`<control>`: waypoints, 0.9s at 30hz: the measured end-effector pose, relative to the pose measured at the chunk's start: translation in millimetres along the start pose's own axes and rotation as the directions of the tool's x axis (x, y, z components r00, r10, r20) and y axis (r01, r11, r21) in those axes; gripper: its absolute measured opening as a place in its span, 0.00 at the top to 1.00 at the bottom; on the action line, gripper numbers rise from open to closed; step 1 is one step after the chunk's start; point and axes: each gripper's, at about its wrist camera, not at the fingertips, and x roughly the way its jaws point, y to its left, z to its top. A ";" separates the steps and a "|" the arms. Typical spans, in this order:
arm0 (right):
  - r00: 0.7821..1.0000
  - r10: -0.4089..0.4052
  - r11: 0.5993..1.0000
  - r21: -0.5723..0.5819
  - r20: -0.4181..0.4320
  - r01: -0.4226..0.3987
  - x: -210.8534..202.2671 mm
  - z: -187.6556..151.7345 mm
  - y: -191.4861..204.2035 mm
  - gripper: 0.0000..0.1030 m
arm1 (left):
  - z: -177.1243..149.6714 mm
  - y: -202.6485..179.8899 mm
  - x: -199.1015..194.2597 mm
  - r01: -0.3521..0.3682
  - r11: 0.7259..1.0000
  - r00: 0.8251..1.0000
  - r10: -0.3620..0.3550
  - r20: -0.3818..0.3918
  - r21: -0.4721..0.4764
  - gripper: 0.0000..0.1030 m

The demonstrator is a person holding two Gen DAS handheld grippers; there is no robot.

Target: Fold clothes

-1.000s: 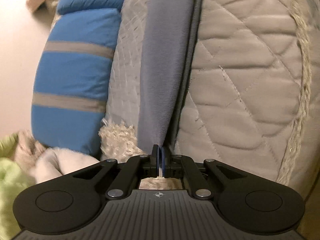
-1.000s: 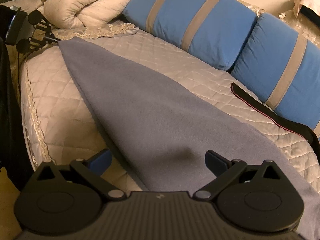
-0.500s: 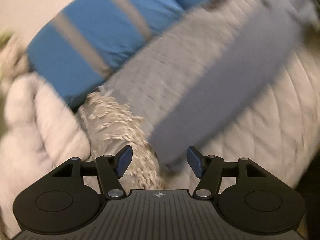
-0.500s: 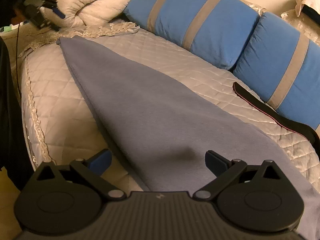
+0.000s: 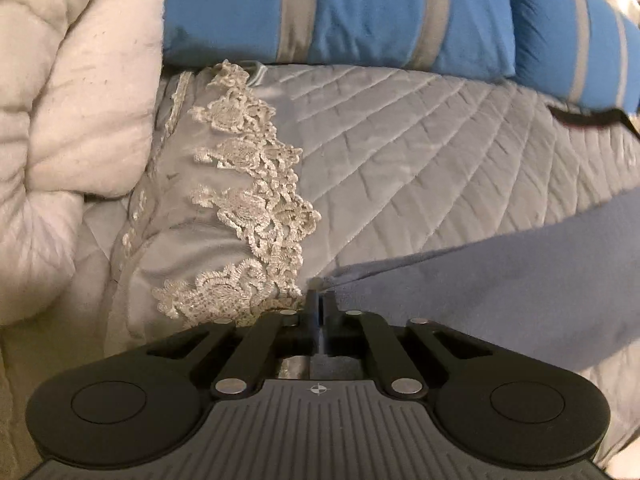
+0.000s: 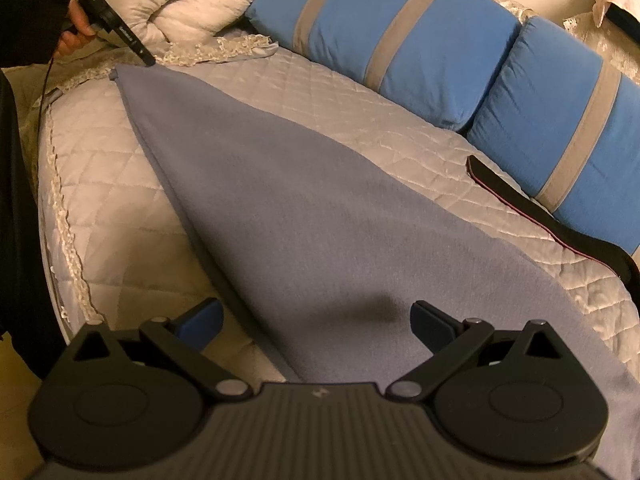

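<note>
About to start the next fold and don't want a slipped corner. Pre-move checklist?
1. Left tool shut: ok.
2. Blue cloth corner actually pinched in it: cannot tell, the fingertips sit right at the corner.
3. Right tool gripping cloth: not ok, open above the near end.
4. Cloth flat on quilt: ok.
5. Black strap clear of cloth: ok, lies apart by the pillows.
</note>
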 end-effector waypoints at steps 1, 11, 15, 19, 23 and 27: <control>1.000 0.000 1.000 0.000 0.001 0.000 0.2 0.0 -0.2 0.00 | 0.8 1.8 1.7 0.007 1.000 1.000 -0.007 -0.003 -0.017 0.99; 1.000 0.009 1.000 -0.007 0.016 -0.009 -2.8 0.7 -0.3 0.00 | 12.6 -12.5 -39.2 -0.051 0.992 0.990 0.035 0.135 0.115 0.93; 1.000 0.006 1.000 -0.004 0.022 -0.006 -4.8 0.9 -0.5 0.00 | 5.1 -19.9 -31.0 -0.152 0.979 0.988 0.146 0.052 0.137 0.49; 1.000 0.008 1.000 -0.010 0.025 -0.007 -5.9 0.9 0.4 0.00 | -10.4 -42.5 -26.8 -0.143 0.946 0.989 0.145 0.015 0.291 0.49; 1.000 0.009 1.000 -0.010 0.027 -0.009 -6.1 1.2 0.3 0.00 | -25.2 -67.3 -24.0 -0.113 0.887 0.992 0.123 0.007 0.448 0.49; 0.999 0.014 1.000 -0.006 0.033 -0.014 -7.1 2.0 0.0 0.00 | -33.5 -80.0 -16.9 -0.124 0.837 0.987 0.159 -0.020 0.533 0.50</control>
